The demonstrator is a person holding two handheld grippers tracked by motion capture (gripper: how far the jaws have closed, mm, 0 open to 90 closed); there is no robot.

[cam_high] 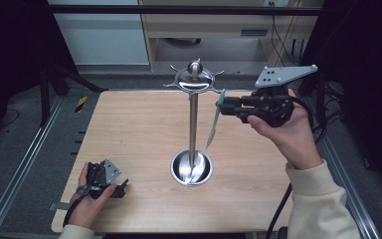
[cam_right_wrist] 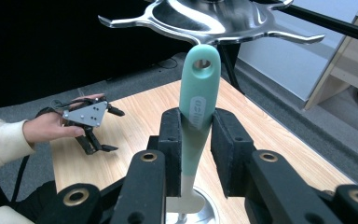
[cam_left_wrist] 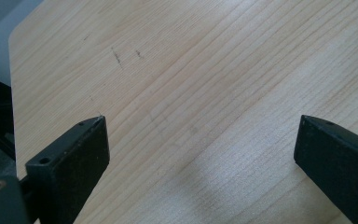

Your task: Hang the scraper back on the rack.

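My right gripper (cam_right_wrist: 198,128) squeezes the green spoon handle (cam_right_wrist: 198,88) standing straight up, its hole just under 1 hook of the shiny rack (cam_right_wrist: 205,18), while my left gripper (cam_high: 105,179) rests open far away on the table (cam_high: 139,129).

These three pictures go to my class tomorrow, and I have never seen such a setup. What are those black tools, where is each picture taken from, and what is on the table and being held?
A person holds a two-jaw tool in each hand. The high view looks down on a wooden table. On it stands a metal stand with hooks around its top. The other two pictures come from cameras riding on the tools. The right hand-held gripper is shut on the green handle of a kitchen utensil, holding its hanging hole close under the hooks. The left hand-held gripper rests low near the table's corner, jaws wide apart with nothing between them.
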